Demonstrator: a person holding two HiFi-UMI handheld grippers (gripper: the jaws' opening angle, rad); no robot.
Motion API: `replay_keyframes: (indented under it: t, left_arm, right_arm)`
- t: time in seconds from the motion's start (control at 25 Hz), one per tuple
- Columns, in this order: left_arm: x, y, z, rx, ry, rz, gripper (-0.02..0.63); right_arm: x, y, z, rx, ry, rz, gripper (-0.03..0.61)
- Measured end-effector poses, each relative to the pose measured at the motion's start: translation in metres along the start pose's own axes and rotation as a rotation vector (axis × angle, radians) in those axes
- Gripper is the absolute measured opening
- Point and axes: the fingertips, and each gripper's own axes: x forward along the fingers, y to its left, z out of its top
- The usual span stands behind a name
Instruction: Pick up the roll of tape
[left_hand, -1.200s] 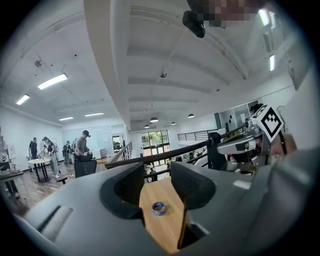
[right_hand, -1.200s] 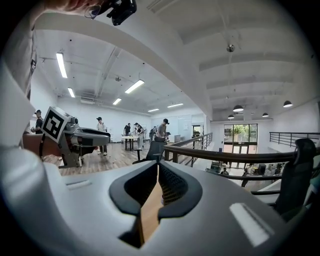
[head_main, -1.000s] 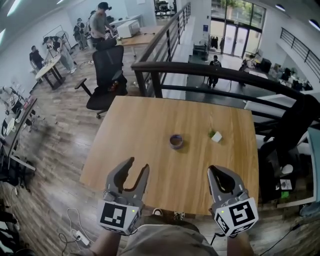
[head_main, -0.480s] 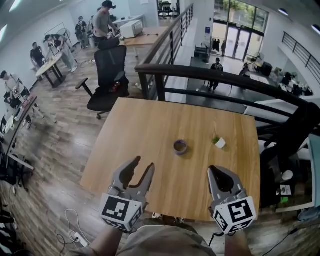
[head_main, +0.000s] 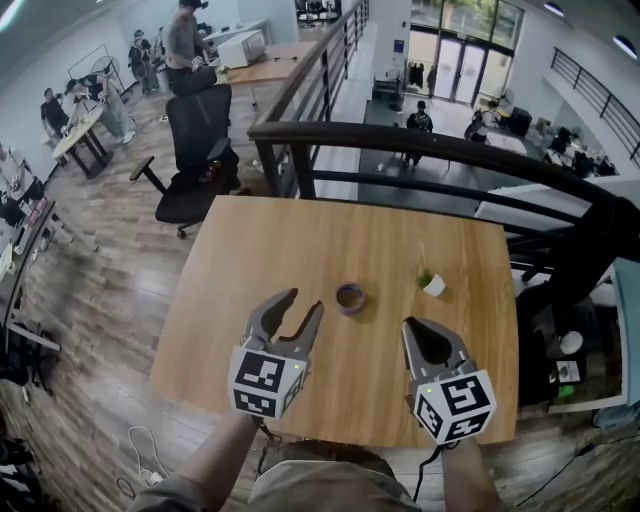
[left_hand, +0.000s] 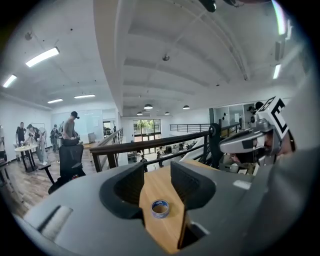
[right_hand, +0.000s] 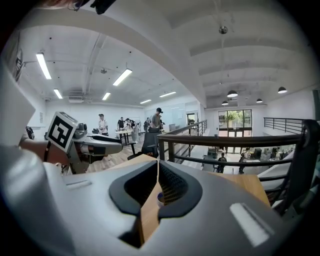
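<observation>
The roll of tape, a small blue-grey ring, lies flat near the middle of the wooden table. My left gripper hovers just short of it and to its left, open, with nothing between the fingers. In the left gripper view the tape shows in the gap ahead of the left gripper. My right gripper hangs over the table's near right part, shut and empty. In the right gripper view the right gripper has its tips touching, and the tape peeks out beyond them.
A small white and green object lies on the table to the right of the tape. A dark railing runs behind the table's far edge. An office chair stands at the far left, with people further back.
My left gripper has moved forward and to the right, closer to the tape. The right gripper has hardly shifted and stays shut.
</observation>
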Motion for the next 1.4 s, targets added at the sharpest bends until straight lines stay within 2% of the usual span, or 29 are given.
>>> replay_keyframes:
  t: [0.08, 0.2, 0.32, 0.64, 0.84, 1.12, 1.4]
  left_arm:
    - [0.025, 0.006, -0.015, -0.044, 0.017, -0.007, 0.167]
    - [0.057, 0.018, -0.039, -0.164, 0.045, -0.008, 0.167]
    - [0.09, 0.027, -0.069, -0.221, 0.108, -0.013, 0.167]
    - [0.165, 0.04, -0.144, -0.226, 0.267, -0.03, 0.167]
    - [0.197, 0.04, -0.182, -0.26, 0.329, -0.046, 0.168]
    - [0.227, 0.035, -0.244, -0.287, 0.461, -0.06, 0.169]
    - [0.241, 0.031, -0.288, -0.317, 0.583, -0.06, 0.167]
  right_arm:
    - [0.016, -0.011, -0.01, 0.014, 0.026, -0.012, 0.018]
    - [0.042, -0.027, -0.029, 0.027, 0.078, -0.03, 0.018]
    - [0.069, -0.04, -0.05, 0.043, 0.128, -0.037, 0.018]
    - [0.128, -0.062, -0.097, 0.075, 0.233, -0.035, 0.018]
    - [0.15, -0.069, -0.127, 0.104, 0.284, -0.039, 0.018]
    - [0.164, -0.073, -0.173, 0.157, 0.36, -0.048, 0.018]
    - [0.16, -0.074, -0.194, 0.188, 0.393, -0.059, 0.018]
